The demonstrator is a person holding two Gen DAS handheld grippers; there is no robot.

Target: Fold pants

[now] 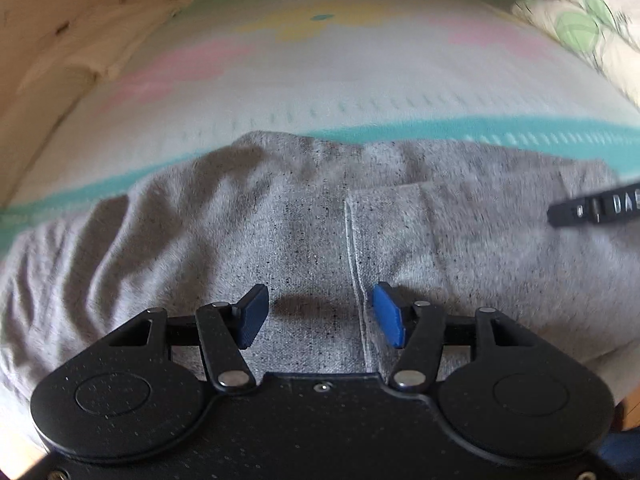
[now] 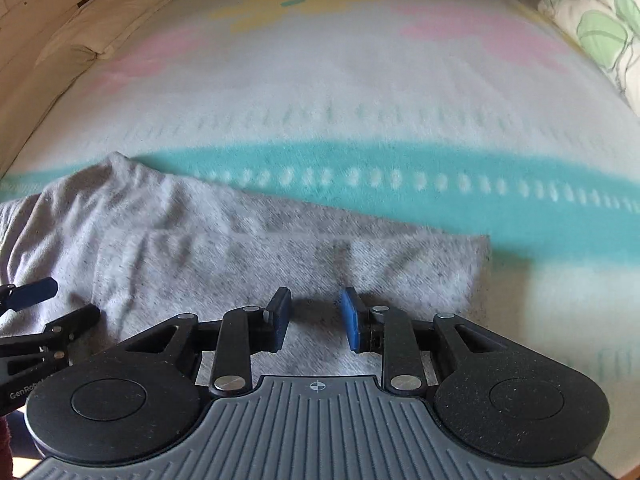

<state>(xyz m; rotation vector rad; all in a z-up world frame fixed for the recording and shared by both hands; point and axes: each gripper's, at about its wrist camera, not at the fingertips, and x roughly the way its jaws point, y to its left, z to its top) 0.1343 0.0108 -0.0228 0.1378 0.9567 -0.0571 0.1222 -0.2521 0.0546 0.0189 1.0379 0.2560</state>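
Grey speckled pants (image 1: pixel 304 220) lie spread across a pastel blanket, wrinkled at the left, with a seam running down the middle. My left gripper (image 1: pixel 320 316) is open just above the cloth, its blue pads either side of the seam. In the right wrist view the pants (image 2: pixel 240 256) end in a straight edge at the right. My right gripper (image 2: pixel 316 320) is open and empty over that end of the pants. The left gripper (image 2: pixel 32 294) shows at the left edge of the right wrist view.
The blanket (image 2: pixel 360 100) has a teal band, pink and yellow patches. A floral pillow (image 2: pixel 600 28) lies at the far right. A wooden frame (image 1: pixel 48 40) and a pale folded cloth (image 2: pixel 100 20) border the left. The right gripper's tip (image 1: pixel 600 204) enters the left wrist view.
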